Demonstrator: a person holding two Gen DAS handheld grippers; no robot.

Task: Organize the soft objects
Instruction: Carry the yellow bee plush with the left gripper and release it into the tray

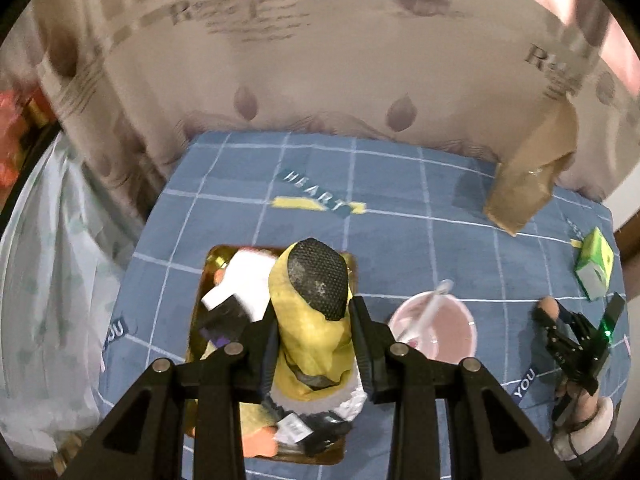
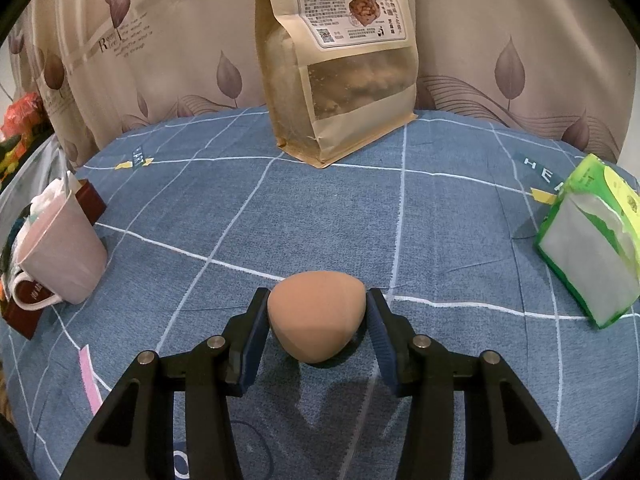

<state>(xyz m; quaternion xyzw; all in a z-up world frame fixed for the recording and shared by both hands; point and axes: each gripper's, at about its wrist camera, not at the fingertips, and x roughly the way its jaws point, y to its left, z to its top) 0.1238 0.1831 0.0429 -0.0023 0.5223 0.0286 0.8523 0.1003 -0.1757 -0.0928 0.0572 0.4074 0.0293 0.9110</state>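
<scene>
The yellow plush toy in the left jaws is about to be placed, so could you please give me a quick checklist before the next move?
1. Left gripper shut on the yellow plush toy: ok, both pads press its sides.
2. Toy above the gold-lined box: ok.
3. Free room in the box: cannot tell, other soft items already fill it.
4. Pink cup with its straw apart from the toy: ok.
5. Right gripper shut on the beige sponge: ok, pads touch both sides.
6. Right gripper out of the left one's way: ok, it is off to the side.
</scene>
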